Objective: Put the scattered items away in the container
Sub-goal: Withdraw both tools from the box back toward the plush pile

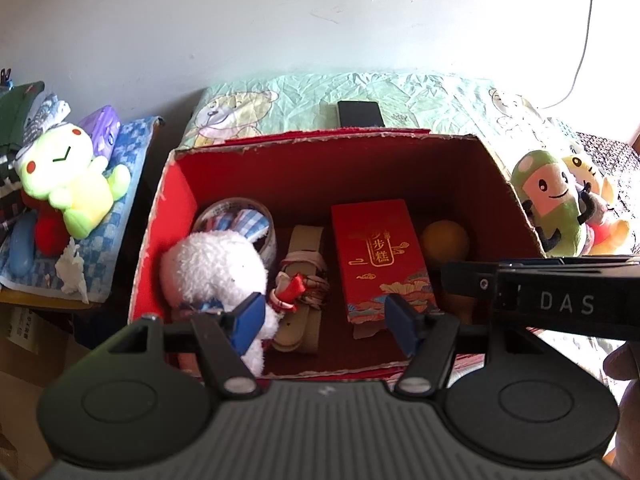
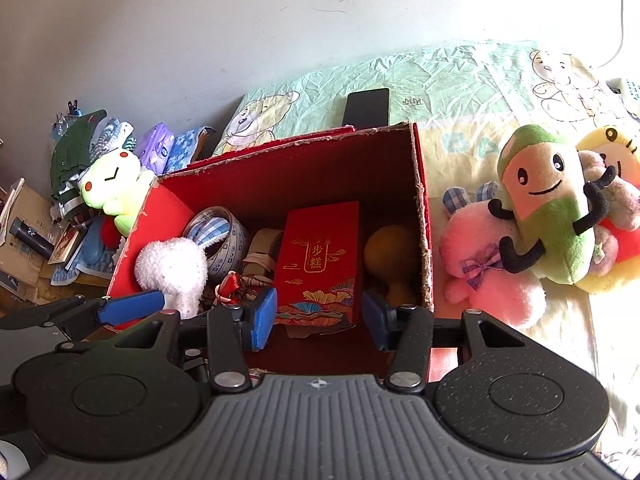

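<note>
A red cardboard box (image 1: 176,208) (image 2: 420,200) stands open on the bed. Inside lie a white plush rabbit (image 1: 216,268) (image 2: 172,268), a tape roll (image 1: 236,208) (image 2: 236,236), a beige strap (image 1: 304,276), a red gift box (image 1: 378,256) (image 2: 320,256) and a yellow ball-shaped item (image 1: 444,240) (image 2: 390,246). My left gripper (image 1: 326,320) is open and empty over the box's near edge, its left fingertip beside the rabbit. My right gripper (image 2: 320,312) is open and empty above the red gift box.
A green plush (image 2: 548,208), a pink plush (image 2: 488,256) and a yellow plush (image 2: 612,152) lie right of the box. A black phone (image 2: 366,106) lies behind it. A light-green frog plush (image 1: 72,176) sits on a cluttered side table at left.
</note>
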Tool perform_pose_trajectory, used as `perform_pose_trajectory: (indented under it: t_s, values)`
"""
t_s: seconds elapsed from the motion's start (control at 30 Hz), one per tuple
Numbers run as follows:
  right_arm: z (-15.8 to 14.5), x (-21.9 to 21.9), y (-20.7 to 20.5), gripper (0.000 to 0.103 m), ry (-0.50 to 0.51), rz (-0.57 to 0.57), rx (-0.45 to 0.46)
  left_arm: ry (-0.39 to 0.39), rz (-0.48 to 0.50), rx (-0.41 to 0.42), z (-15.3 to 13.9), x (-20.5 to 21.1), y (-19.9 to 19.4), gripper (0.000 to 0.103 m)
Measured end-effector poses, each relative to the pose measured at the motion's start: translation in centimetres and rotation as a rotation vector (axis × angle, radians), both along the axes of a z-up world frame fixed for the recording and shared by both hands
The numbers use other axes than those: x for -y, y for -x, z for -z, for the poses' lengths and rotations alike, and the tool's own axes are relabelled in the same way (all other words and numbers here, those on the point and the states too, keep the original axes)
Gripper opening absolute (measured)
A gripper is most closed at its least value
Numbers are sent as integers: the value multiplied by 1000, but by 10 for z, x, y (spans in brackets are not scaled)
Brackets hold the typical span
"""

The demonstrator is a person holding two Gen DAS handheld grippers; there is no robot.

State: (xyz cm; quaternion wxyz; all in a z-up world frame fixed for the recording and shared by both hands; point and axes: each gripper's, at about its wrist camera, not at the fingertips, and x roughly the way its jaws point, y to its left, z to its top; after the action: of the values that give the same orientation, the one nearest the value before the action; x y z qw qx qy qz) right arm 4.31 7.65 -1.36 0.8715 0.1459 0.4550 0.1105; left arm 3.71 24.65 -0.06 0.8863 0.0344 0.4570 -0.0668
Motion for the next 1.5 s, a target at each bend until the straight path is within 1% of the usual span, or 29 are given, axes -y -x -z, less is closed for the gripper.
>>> perform_pose_trajectory:
  t_s: [0.17,0.23,0.3,0.33,0.37,0.43,0.57,0.73,0.93,1.23,1.5]
  values:
    - [-4,15,5,52,-4,-17,3,-17,-17,0,0,16,2,68]
    - [-6,22,8,52,-5,-21,8,-12,-24,-4,0,23,4,67]
    - [-7,30,10,46,-19,-25,9,-13,-27,-2,-1,31,6,66]
    - [-8,35,12,44,-34,-28,6,-17,-28,1,-2,35,6,66]
    - [-9,38,13,44,-41,-31,8,-21,-27,2,-2,39,7,66]
    - [-12,43,17,47,-23,-24,19,-20,-24,3,-3,49,9,65]
    - [-14,62,22,47,-50,-8,24,-18,-15,10,-7,67,13,65]
    - [-15,80,28,47,-33,14,28,-18,-5,21,-12,86,17,65]
    - [-15,101,35,47,-10,43,27,-29,23,24,-13,112,20,65]
    - [-10,149,44,47,0,105,12,-33,71,25,-13,157,23,65]
    - [-2,190,48,47,2,156,-8,-28,123,2,-1,202,22,66]
